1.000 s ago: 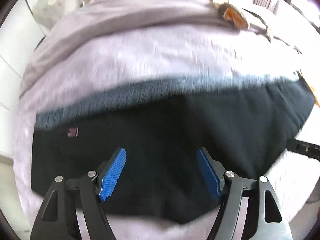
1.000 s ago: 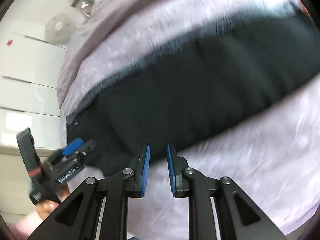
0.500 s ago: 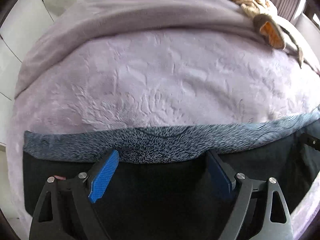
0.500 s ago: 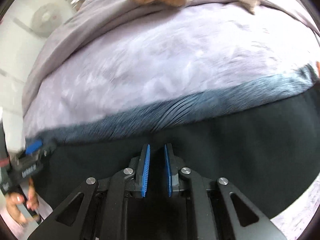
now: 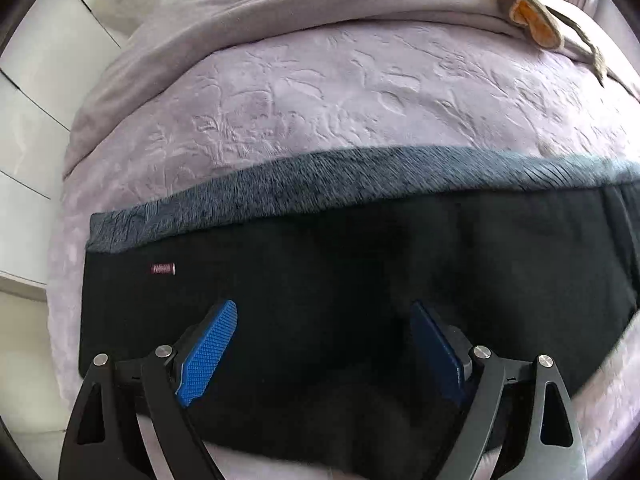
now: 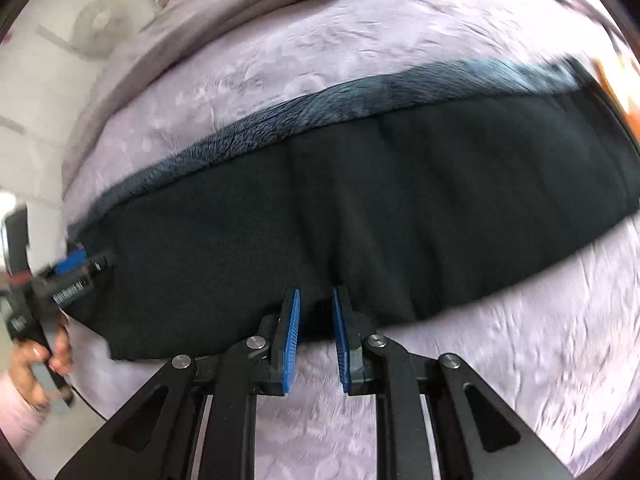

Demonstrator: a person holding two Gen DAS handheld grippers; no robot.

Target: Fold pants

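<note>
The pants (image 5: 360,280), black with a fuzzy grey-blue band along their far edge, lie flat in a long strip across a lilac bedspread (image 5: 360,92); a small red label (image 5: 163,269) shows near their left end. In the left wrist view the left gripper (image 5: 324,320) points steeply down over the pants with its jaws spread wide, nothing between the blue pads (image 5: 208,348). In the right wrist view the right gripper (image 6: 316,312) stands at 6 o'clock on the near hem, jaws drawn narrow with a small gap; whether cloth is pinched there I cannot tell. At 9 o'clock a hand (image 6: 32,364) holds the other gripper at the pants' left end. A brown-and-orange cloth (image 5: 528,12) lies at 1 o'clock on the bed's far side.
</note>
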